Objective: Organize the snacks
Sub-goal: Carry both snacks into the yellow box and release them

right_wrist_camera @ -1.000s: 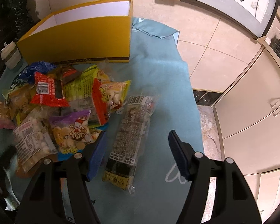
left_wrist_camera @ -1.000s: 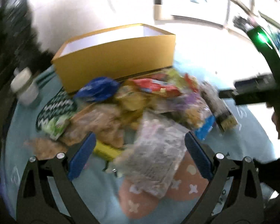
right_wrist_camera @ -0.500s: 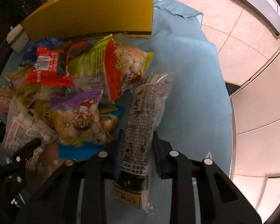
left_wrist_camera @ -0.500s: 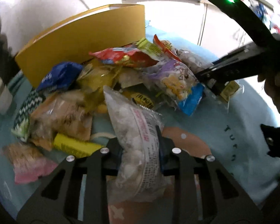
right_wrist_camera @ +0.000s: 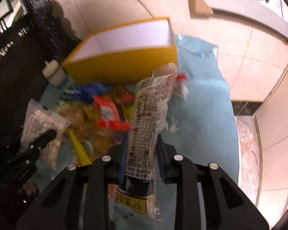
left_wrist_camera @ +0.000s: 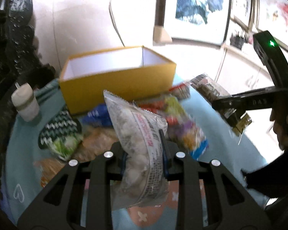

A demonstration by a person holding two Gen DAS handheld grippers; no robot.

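Left wrist view: the left gripper (left_wrist_camera: pixel 144 153) pinches a clear bag of pale round sweets (left_wrist_camera: pixel 138 140), its red label unreadable, above the snack pile (left_wrist_camera: pixel 174 118). The right gripper (right_wrist_camera: pixel 142 161) clamps a long clear packet (right_wrist_camera: pixel 146 126) with dense, illegible print, before the yellow box (right_wrist_camera: pixel 124 61).

The long clear packet (right_wrist_camera: pixel 144 132) carries a barcode, dense small print and a yellow label with a smiley face; none of it reads clearly.
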